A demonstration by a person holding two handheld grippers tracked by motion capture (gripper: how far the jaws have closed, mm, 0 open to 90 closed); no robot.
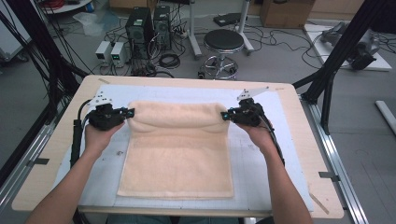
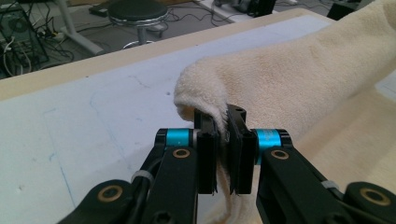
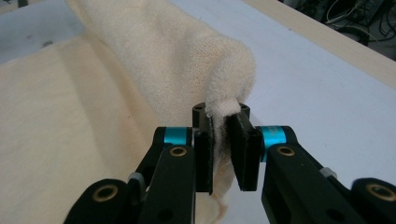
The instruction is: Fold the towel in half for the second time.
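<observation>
The table [image 1: 56, 154] spreads wide under me, its pale wooden rim showing all round a light mat [image 1: 261, 158] that covers most of the top. On that mat lies the towel [image 1: 180, 154], cream and fluffy, and it stretches from my one pair of jaws across to the other. Its near part lies flat on the mat, on the side of my jaws where my forearms come in. Its far edge is lifted and curls back over the flat part in a soft roll that runs straight between my two grippers.

My left gripper [image 1: 127, 112] sits at the left end of that roll, its jaws pointing inward along it. In the left gripper view the left gripper [image 2: 223, 126] has its jaws closed on a pinch of towel [image 2: 289, 79] corner; cloth bulges up over the tips and a strip hangs down between the pads. The rest of the roll runs away to the right of these jaws.

My right gripper [image 1: 226, 115] sits at the other end, pointing inward too. In the right gripper view the right gripper [image 3: 224, 123] clamps the matching corner of the towel [image 3: 154, 56], a small curl of cloth sitting on top of the tips. The pinch looks thinner here, though the fluff makes it hard to judge
</observation>
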